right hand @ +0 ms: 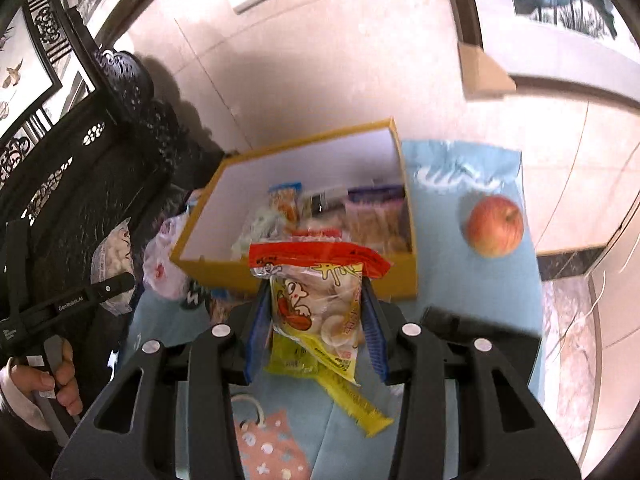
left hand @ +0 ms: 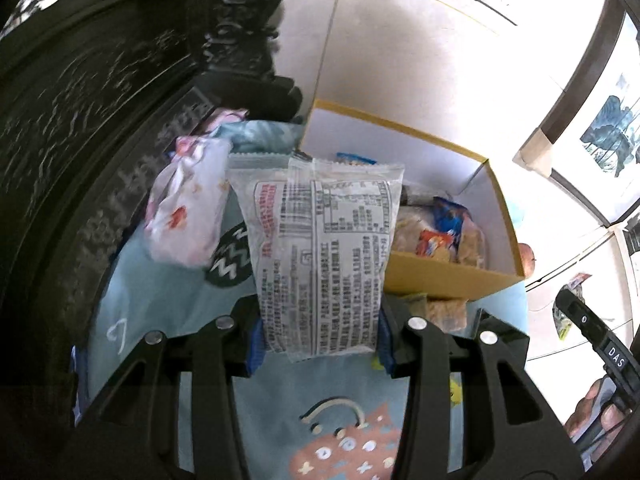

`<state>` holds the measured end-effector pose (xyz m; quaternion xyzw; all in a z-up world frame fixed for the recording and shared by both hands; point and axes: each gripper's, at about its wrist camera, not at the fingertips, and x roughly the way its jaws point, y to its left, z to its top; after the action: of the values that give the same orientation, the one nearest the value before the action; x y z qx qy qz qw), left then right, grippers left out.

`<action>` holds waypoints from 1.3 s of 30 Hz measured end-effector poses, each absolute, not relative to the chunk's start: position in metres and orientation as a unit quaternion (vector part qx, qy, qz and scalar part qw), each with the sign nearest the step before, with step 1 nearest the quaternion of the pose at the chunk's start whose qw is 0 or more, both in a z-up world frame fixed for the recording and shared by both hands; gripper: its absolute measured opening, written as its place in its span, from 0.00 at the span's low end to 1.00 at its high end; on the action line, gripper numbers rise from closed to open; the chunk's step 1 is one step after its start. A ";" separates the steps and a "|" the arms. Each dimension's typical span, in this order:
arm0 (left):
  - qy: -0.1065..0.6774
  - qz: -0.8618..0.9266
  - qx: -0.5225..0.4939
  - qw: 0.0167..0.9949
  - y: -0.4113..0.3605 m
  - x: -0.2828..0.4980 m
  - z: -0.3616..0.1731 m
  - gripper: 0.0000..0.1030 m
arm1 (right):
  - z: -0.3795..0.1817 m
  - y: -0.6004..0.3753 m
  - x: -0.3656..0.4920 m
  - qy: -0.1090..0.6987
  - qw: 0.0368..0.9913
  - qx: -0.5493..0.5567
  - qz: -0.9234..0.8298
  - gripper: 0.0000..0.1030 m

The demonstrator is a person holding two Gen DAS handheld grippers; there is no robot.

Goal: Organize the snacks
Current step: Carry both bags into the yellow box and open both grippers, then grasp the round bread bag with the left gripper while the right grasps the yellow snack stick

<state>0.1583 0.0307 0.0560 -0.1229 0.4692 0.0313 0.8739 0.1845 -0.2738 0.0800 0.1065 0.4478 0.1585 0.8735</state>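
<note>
My left gripper (left hand: 320, 340) is shut on a clear snack packet with printed text (left hand: 320, 248), held upright above the blue cloth, just in front of the yellow box (left hand: 440, 276). My right gripper (right hand: 316, 320) is shut on a red-topped snack bag with a cartoon figure (right hand: 316, 288), held near the front wall of the same yellow box (right hand: 200, 220). The box holds several snack packets (right hand: 372, 220). A yellow packet (right hand: 352, 396) lies on the cloth under the right gripper. The left gripper also shows at the left of the right wrist view (right hand: 80, 296).
A red apple (right hand: 495, 226) sits on the blue cloth (right hand: 460, 300) right of the box. A pink-white floral bag (left hand: 188, 208) lies left of the box. Dark carved furniture (left hand: 80, 140) stands at the left. A wall is behind the box.
</note>
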 end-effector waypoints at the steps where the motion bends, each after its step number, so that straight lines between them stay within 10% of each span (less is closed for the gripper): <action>1: 0.468 0.031 -0.121 0.875 0.027 0.165 0.056 0.42 | 0.082 -0.275 0.188 0.445 0.875 0.107 0.158 0.42; 17: 0.490 0.000 -0.136 0.861 -0.015 0.262 0.021 0.43 | 0.055 -0.220 0.260 0.397 0.906 0.011 0.147 0.42; 21: 0.491 0.015 -0.162 0.856 -0.009 0.270 0.013 0.83 | 0.045 -0.208 0.270 0.396 0.911 -0.063 0.093 0.58; 39: 0.518 0.059 -0.149 0.840 0.037 0.185 0.008 0.90 | 0.029 -0.245 0.190 0.456 0.886 0.004 0.086 0.62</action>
<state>0.1847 0.0367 0.0081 -0.1492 0.5181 0.0590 0.8401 0.1899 -0.2453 0.0292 0.0035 0.4561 0.0863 0.8857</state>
